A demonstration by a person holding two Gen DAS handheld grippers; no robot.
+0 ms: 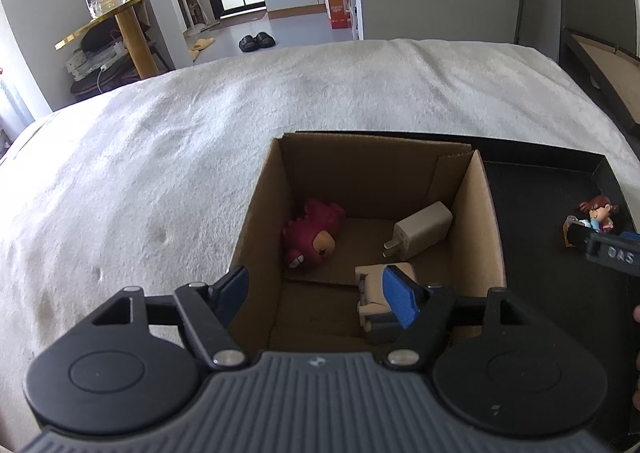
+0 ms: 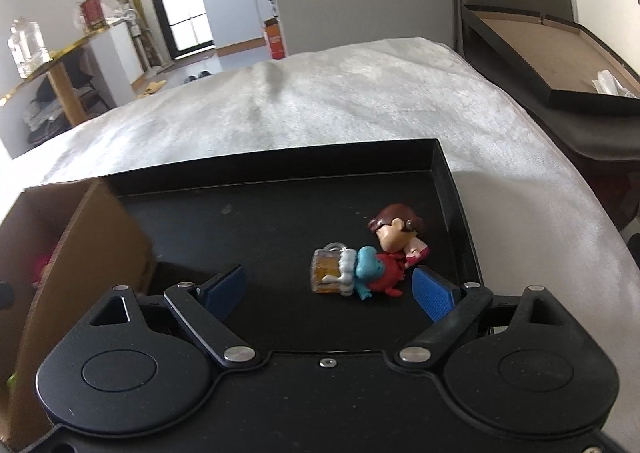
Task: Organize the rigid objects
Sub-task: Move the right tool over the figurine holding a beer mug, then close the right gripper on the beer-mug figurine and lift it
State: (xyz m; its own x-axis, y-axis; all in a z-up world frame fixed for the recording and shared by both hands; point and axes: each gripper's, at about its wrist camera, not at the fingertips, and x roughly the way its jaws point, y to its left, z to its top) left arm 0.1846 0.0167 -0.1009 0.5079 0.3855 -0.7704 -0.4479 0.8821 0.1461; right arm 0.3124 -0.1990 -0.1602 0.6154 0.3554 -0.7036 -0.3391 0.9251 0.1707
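White bedding: left hand-held gripper (image 1: pixel 320 289) released over box (image 1: pixel 260 213); right hand-held gripper (image 2: pixel 328 289) released at figurine (image 2: pixel 372 257).

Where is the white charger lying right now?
In the left wrist view, the white charger lies on the floor of the cardboard box, toward its far right corner, right of the pink plush toy and behind the beige figure.

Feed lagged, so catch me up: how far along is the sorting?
Done: red plush, white charger and a beige figure lie in the cardboard box. In hand: nothing, both tongs open. Left: the doll figurine on the black tray, before the right tongs.
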